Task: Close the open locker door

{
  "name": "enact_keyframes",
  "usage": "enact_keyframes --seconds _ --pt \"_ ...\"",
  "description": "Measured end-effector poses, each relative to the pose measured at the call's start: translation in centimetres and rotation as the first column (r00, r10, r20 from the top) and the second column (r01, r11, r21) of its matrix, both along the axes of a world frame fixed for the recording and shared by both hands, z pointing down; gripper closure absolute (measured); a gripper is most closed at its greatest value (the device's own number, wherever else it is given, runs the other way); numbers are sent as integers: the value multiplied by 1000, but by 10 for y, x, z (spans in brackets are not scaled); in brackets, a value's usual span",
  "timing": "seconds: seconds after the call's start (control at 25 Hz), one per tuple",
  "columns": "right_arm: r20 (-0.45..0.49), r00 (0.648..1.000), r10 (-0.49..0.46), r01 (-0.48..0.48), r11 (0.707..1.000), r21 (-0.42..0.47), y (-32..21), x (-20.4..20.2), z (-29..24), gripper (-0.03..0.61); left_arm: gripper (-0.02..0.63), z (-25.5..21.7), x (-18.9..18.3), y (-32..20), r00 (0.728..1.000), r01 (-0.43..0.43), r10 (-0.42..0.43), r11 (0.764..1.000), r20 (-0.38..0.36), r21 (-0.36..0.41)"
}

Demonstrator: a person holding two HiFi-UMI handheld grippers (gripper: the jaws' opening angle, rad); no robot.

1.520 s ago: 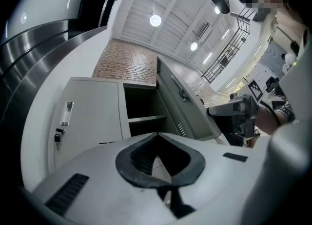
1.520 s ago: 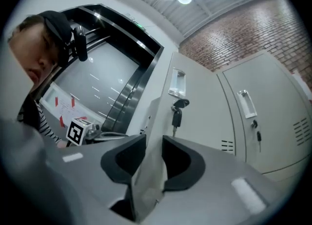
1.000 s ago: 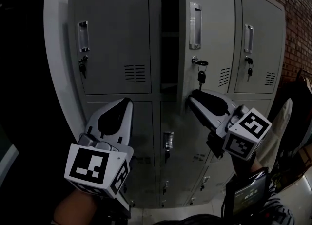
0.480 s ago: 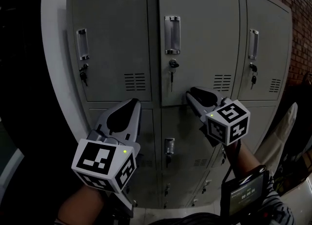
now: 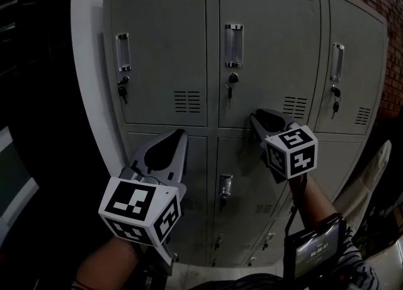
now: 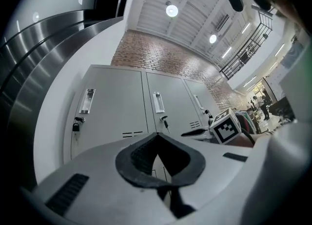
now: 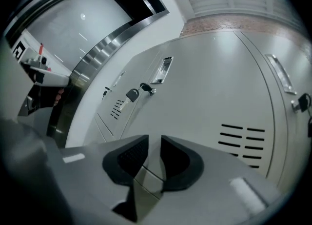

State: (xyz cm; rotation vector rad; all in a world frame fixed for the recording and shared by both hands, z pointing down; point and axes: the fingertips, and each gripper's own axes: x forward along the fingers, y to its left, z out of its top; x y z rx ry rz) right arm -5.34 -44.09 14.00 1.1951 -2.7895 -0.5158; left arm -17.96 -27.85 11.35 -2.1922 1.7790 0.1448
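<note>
Grey steel locker door [image 5: 271,50] lies shut; likely stiff, light, pushable at its lower edge. Right tongs [image 5: 256,119] slightly parted, empty there; left tongs [image 5: 182,134] closed.

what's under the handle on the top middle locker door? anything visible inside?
A key hangs in the lock right under the handle. The top middle door is shut flush, so the locker's inside is covered.

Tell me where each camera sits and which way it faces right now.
Head view: on the head, facing the lockers; shows left gripper and right gripper.
Left gripper view: behind its shut jaws, angled up at lockers and ceiling; shows the right gripper's cube.
Right gripper view: behind its parted jaws, close to the middle door.
Shared: the middle door's key.
</note>
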Motion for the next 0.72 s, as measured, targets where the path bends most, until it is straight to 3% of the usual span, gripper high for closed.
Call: enact_keyframes --seconds 0.36,0.52,0.72 --pt "180 981 -69 68 998 10 72 21 6 489 611 44 -8 7 1000 -8 8 999 8 -38" --pt "242 970 -37 44 999 -23 112 43 35 503 609 82 -11 17 999 -51 50 996 -20 -79" --pt "287 957 39 -13 995 -94 157 72 88 572 611 134 -10 38 995 -82 74 989 -67 -119"
